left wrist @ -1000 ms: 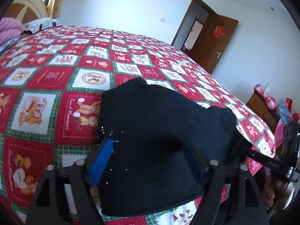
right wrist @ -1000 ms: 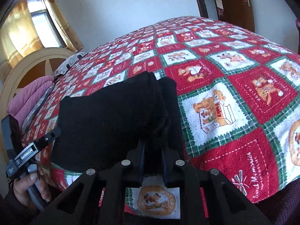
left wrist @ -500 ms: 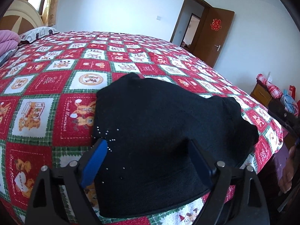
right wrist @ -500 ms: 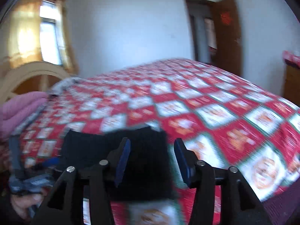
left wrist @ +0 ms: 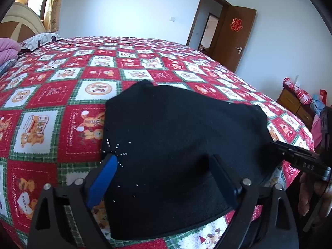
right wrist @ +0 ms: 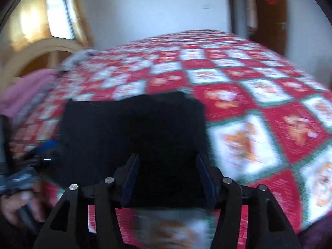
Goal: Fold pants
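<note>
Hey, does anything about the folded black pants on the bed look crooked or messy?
Slightly. The black pants form a compact bundle on the quilt, but the far edge is uneven, with one corner poking up.

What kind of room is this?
Most likely a bedroom. A big bed with a red patchwork teddy-bear quilt fills it, with a curved headboard and a pillow at the far end. Folded black pants lie on it.

Brown wooden door: a red paper double-happiness sign.
Red-and-white patchwork bedspread: "Sweet Memories" on a red square; "HAPPY" on a heart.
Black claw of the right hand: white letters, seemingly "DAS".
</note>
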### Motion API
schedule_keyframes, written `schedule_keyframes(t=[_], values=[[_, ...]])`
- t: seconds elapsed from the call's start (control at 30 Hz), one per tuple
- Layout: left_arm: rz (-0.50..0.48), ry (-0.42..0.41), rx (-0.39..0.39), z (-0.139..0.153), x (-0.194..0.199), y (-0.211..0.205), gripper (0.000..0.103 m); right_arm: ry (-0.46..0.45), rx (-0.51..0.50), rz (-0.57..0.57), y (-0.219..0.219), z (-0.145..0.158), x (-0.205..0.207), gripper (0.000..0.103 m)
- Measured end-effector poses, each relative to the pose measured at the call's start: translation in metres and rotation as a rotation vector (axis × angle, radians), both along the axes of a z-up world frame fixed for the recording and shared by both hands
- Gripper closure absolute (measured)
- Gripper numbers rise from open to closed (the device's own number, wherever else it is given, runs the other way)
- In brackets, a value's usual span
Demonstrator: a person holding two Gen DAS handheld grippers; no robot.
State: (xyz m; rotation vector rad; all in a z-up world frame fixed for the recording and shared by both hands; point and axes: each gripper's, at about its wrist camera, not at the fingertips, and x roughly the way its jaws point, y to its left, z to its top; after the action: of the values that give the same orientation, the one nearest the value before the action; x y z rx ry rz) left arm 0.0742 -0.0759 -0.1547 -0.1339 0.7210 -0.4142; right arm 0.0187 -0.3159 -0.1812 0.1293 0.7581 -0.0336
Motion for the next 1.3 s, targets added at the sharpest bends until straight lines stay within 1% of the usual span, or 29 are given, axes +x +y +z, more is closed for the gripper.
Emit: schedule_keyframes(t=[0.07,0.1,0.17,0.23,0.3,0.37,0.47,0.5,0.53,0.57,0.63,0.67,0.7,0.8,0.83,0.9,1.0,1.13,1.17,1.23,1.3], values=[[0.003,-0.001,0.001,-0.001,0.000,0.000,0.010,0.016,0.045,-0.046,-0.013,-0.001,0.002,0.045],[0.002,-0.002,0.005,-0.001,0.000,0.000,0.010,-0.007,0.072,-0.077,-0.018,0.005,0.000,0.045],[0.002,-0.007,0.014,-0.001,-0.001,-0.001,0.009,-0.068,0.038,-0.075,-0.012,0.019,-0.002,0.045],[0.001,-0.010,0.020,-0.001,-0.001,-0.003,0.008,-0.129,-0.023,-0.028,0.007,0.036,0.000,0.045],[-0.001,-0.012,0.029,-0.001,-0.002,-0.004,0.007,-0.163,-0.017,0.038,0.022,0.044,0.008,0.045],[-0.003,-0.012,0.031,-0.001,-0.002,-0.004,0.007,-0.176,0.003,0.116,0.040,0.048,0.021,0.045],[-0.007,-0.015,0.033,0.000,-0.002,-0.003,0.007,-0.147,0.025,0.207,0.063,0.043,0.047,0.045],[-0.008,-0.017,0.033,0.000,-0.002,-0.002,0.007,-0.121,0.042,0.233,0.069,0.038,0.056,0.045],[-0.006,-0.019,0.035,0.000,-0.002,-0.002,0.004,-0.096,0.046,0.242,0.072,0.033,0.065,0.045],[0.005,-0.021,0.045,-0.001,-0.002,-0.001,0.001,-0.073,0.035,0.227,0.073,0.027,0.071,0.045],[0.010,-0.017,0.043,-0.004,-0.001,0.001,0.001,0.008,0.011,0.190,0.070,0.009,0.089,0.045],[0.014,-0.005,0.038,-0.007,0.001,0.002,0.000,0.047,0.010,0.191,0.067,0.000,0.095,0.044],[0.015,0.002,0.034,-0.008,0.002,0.003,0.000,0.023,-0.015,0.206,0.067,-0.003,0.094,0.044],[0.014,0.011,0.027,-0.011,0.003,0.004,0.000,0.027,-0.072,0.224,0.073,-0.002,0.090,0.044],[0.013,0.010,0.030,-0.010,0.003,0.004,0.000,0.030,-0.068,0.224,0.073,0.000,0.090,0.044],[0.009,0.013,0.033,-0.010,0.003,0.004,0.000,0.019,-0.026,0.218,0.066,0.005,0.086,0.045],[0.003,0.014,0.029,-0.009,0.004,0.006,0.000,-0.029,0.042,0.187,0.048,0.017,0.070,0.044],[0.007,0.002,0.020,-0.005,0.004,0.010,0.000,-0.084,0.001,0.127,0.034,0.027,0.041,0.043],[0.007,-0.004,0.020,-0.004,0.005,0.010,0.000,-0.079,-0.003,0.111,0.027,0.027,0.034,0.041],[0.006,-0.003,0.019,-0.005,0.007,0.012,0.000,-0.070,-0.008,0.077,0.015,0.027,0.023,0.040],[0.002,0.007,0.002,-0.007,0.011,0.014,0.000,-0.060,-0.001,0.053,0.003,0.024,0.017,0.040]])
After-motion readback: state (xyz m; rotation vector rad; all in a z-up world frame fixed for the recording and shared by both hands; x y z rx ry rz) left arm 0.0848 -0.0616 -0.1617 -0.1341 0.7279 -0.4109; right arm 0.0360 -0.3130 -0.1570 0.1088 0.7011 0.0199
